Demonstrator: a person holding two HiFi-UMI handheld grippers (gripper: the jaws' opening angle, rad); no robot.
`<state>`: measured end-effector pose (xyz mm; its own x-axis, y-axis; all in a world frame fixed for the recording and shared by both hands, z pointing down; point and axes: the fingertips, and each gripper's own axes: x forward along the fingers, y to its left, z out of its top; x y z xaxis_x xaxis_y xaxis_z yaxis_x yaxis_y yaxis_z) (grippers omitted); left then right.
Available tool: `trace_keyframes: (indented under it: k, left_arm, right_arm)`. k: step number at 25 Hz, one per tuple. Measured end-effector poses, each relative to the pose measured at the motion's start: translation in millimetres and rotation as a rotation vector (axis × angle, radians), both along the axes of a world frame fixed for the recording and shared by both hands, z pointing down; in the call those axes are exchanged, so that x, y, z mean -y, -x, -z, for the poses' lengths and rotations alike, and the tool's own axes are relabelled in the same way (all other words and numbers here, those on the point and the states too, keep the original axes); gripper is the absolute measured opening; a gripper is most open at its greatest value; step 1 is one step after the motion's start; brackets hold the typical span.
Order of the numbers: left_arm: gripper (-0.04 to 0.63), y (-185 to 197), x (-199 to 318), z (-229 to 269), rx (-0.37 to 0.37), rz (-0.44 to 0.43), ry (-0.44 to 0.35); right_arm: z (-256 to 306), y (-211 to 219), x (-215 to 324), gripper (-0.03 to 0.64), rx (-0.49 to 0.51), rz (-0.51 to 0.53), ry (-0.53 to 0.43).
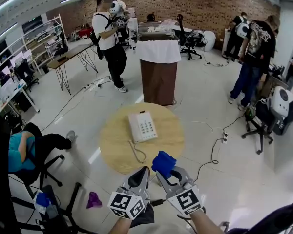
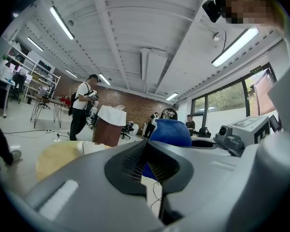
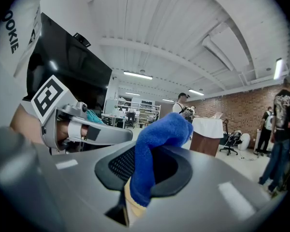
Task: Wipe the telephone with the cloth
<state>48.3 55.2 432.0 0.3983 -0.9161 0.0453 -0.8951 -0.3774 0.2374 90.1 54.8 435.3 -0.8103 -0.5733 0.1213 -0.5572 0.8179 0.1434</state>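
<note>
A white telephone [image 1: 142,126] lies on the round wooden table [image 1: 117,150], its cord [image 1: 136,153] trailing toward the near edge. My right gripper [image 1: 162,171] is shut on a blue cloth [image 1: 163,163], which bunches up above the jaws [image 3: 160,134]. It hovers at the table's near edge, short of the telephone. My left gripper [image 1: 140,175] sits right beside it, jaws shut with nothing between them. From the left gripper view the blue cloth [image 2: 170,132] shows just beyond the shut jaws, with the table [image 2: 58,156] at left.
A brown lectern [image 1: 158,77] with a white cover stands behind the table. Cables [image 1: 212,152] run over the floor at right. Office chairs [image 1: 44,165] sit at left, a purple rag [image 1: 93,199] lies on the floor. People stand around the room.
</note>
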Motion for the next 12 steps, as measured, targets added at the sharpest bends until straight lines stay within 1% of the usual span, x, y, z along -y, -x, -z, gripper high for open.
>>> trace_keyframes:
  k: [7, 12]
  left_arm:
    - [0.002, 13.8, 46.2, -2.9, -0.003, -0.004, 0.015]
    - [0.002, 35.5, 76.1, -8.6, -0.012, 0.003, 0.026]
  right_arm:
    - [-0.1, 16.7, 44.9, 0.071, -0.014, 0.006, 0.011]
    - [-6.0, 36.6, 73.9, 0.071, -0.028, 0.007, 0.017]
